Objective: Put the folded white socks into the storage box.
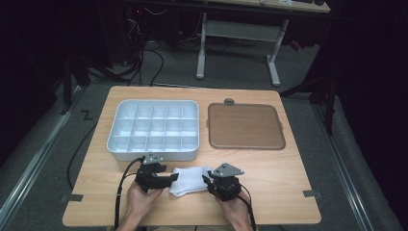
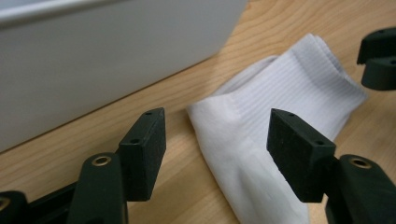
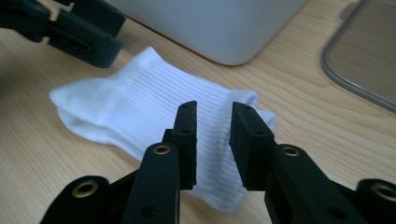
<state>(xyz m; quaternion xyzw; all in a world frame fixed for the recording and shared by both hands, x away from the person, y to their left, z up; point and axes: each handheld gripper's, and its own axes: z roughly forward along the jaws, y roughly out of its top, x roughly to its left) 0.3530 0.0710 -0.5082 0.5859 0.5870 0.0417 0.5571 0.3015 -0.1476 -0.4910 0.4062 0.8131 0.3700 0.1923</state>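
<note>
White folded sock (image 1: 191,179) lies flat on the wooden counter (image 1: 284,183), just in front of the white compartment tray (image 1: 153,129), near the tray's front right corner. Landmark is the sock.

Left gripper (image 1: 169,181) at the sock's left end, jaws spread wide. In the left gripper view, left gripper (image 2: 217,140) has its pads apart with the sock's edge lying between them, neither pad pressing on the cloth; it grips nothing.

Right gripper (image 1: 206,180) at the sock's right end. In the right gripper view, right gripper (image 3: 214,140) jaws stand a narrow gap apart above the ribbed cuff of the sock (image 3: 154,107); pads don't pinch the cloth, so open, holding nothing.

Sock in the left gripper view (image 2: 275,116): ribbed cuff end far, smooth folded end near, tray wall (image 2: 93,60) just beside it.

Brown lid-like flat tray (image 1: 244,126) sits behind the sock to the right, beside the white tray, apart from the sock. Person's hands hold both grippers from the counter's near edge.
</note>
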